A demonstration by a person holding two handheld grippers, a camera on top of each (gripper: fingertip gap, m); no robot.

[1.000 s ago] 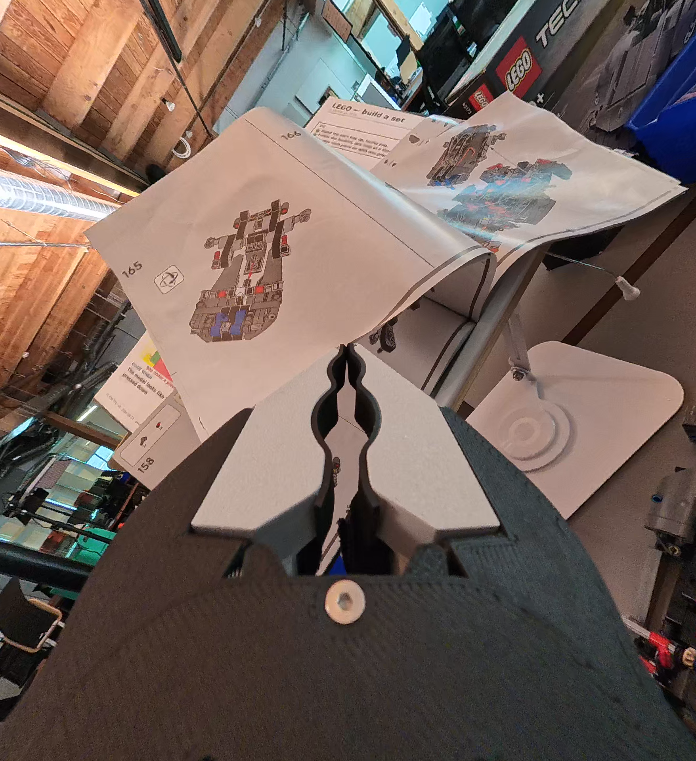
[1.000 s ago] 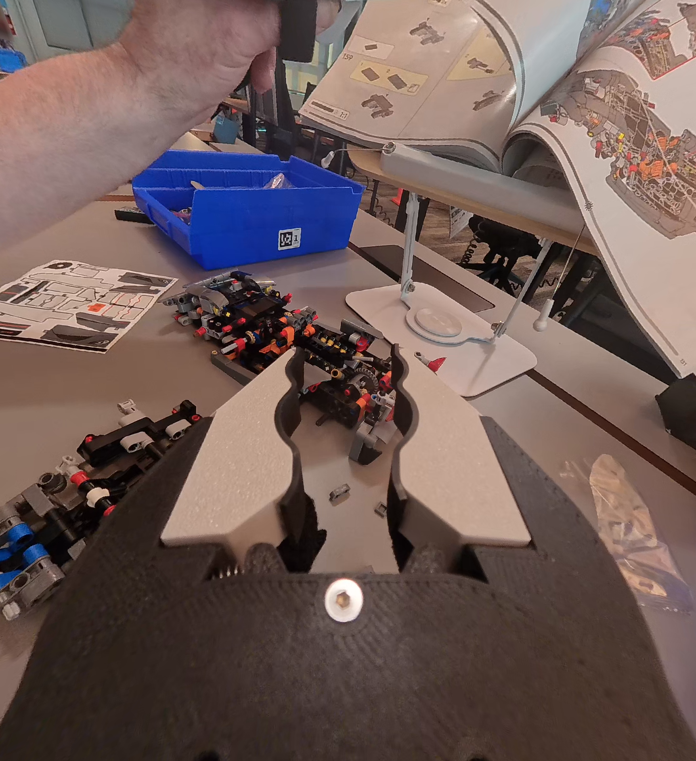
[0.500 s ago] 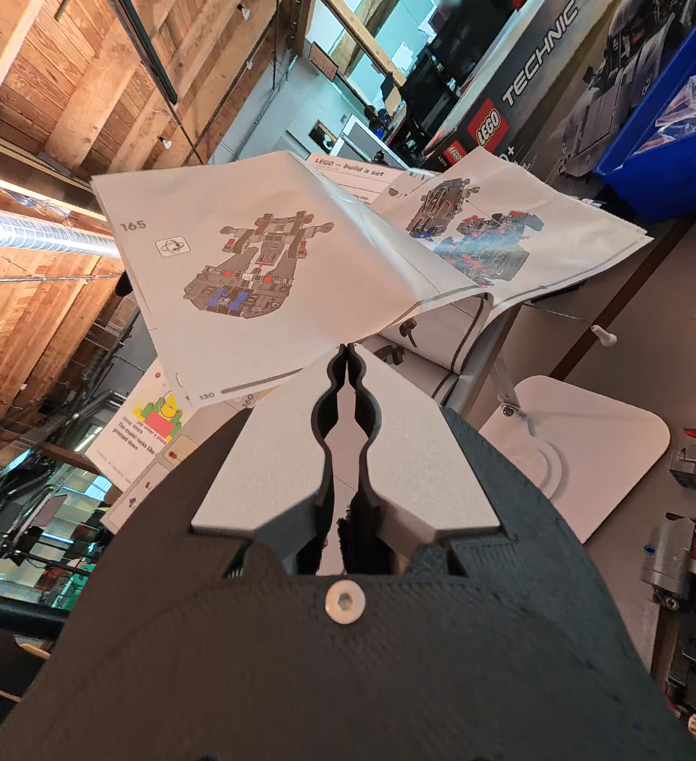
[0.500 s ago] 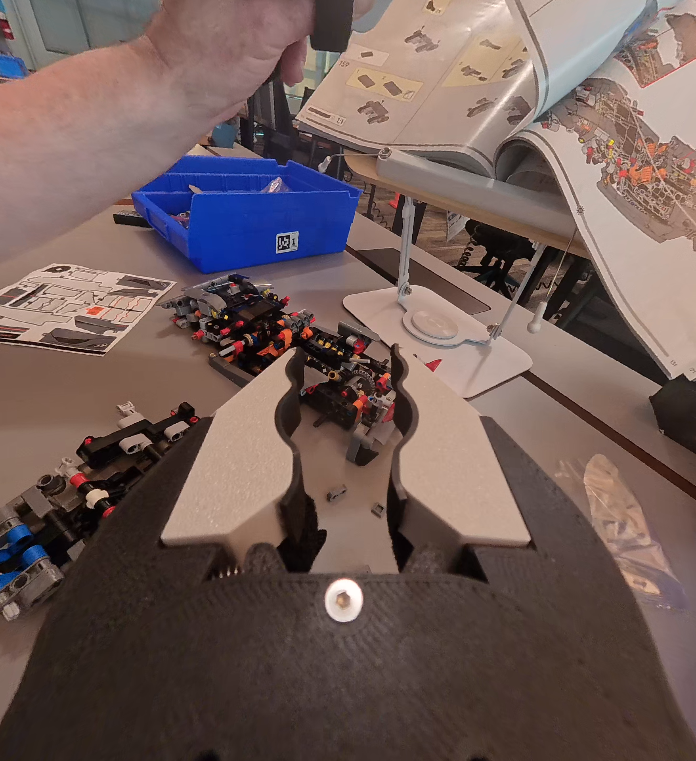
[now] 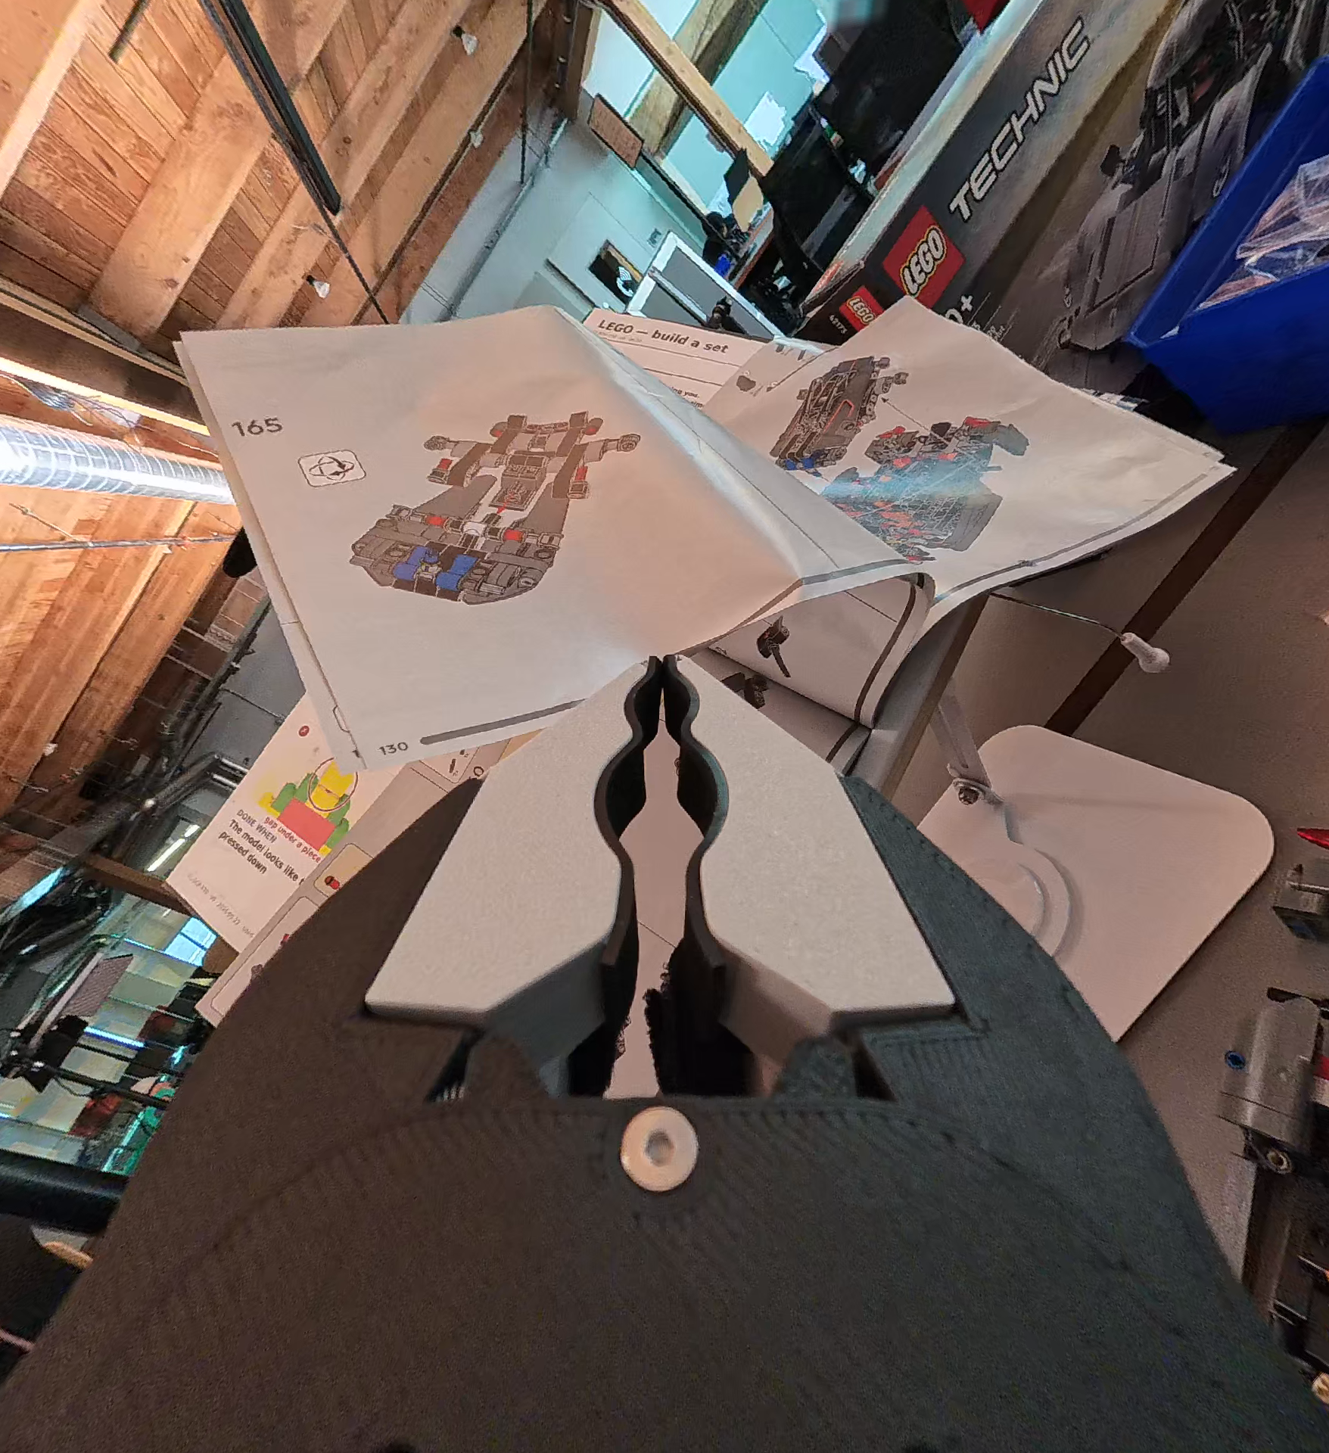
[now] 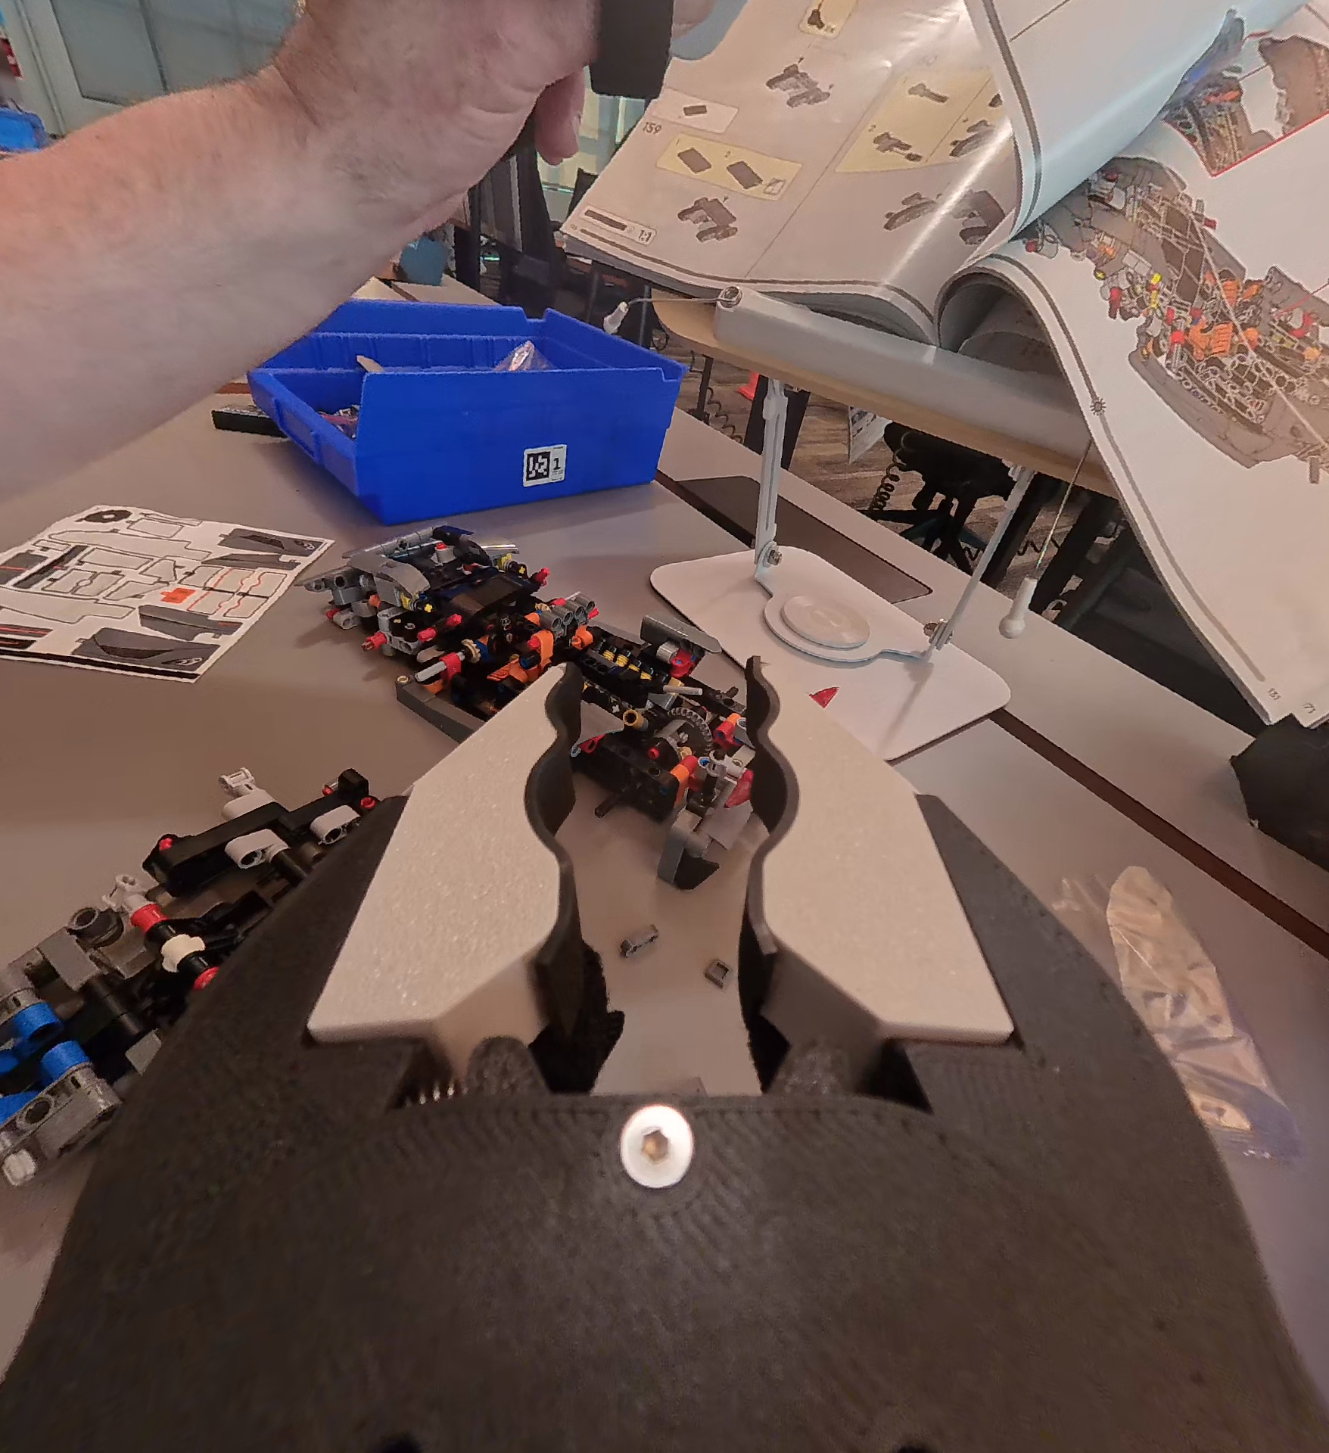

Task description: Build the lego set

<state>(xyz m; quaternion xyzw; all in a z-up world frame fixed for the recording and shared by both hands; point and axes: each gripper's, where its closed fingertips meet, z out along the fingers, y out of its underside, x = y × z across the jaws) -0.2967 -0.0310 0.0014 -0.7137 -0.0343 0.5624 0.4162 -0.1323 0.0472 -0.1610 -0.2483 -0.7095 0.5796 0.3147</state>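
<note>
You're working at a grey table in a room with wood-plank walls and beams overhead, with a blue bin, a sticker sheet and a clear bag of parts spread around. The instruction booklet sits open on a white stand, and your left gripper has its fingertips pressed together on the bottom edge of one page, holding it lifted and curled off the stack. Your right gripper hangs low over the table with its jaws spread and nothing between them; the half-built car chassis lies just past the fingertips, partly framed between them, and a smaller black-and-grey section with blue pieces sits off to the left. Two tiny loose bits lie on the table inside the gap between the fingers. In the right wrist view you can see your hand up top by the booklet. Compared with a second ago, the page has swung further over and now lies flatter across the left view, with its bottom corner and page number showing, while the right gripper has barely budged.
</note>
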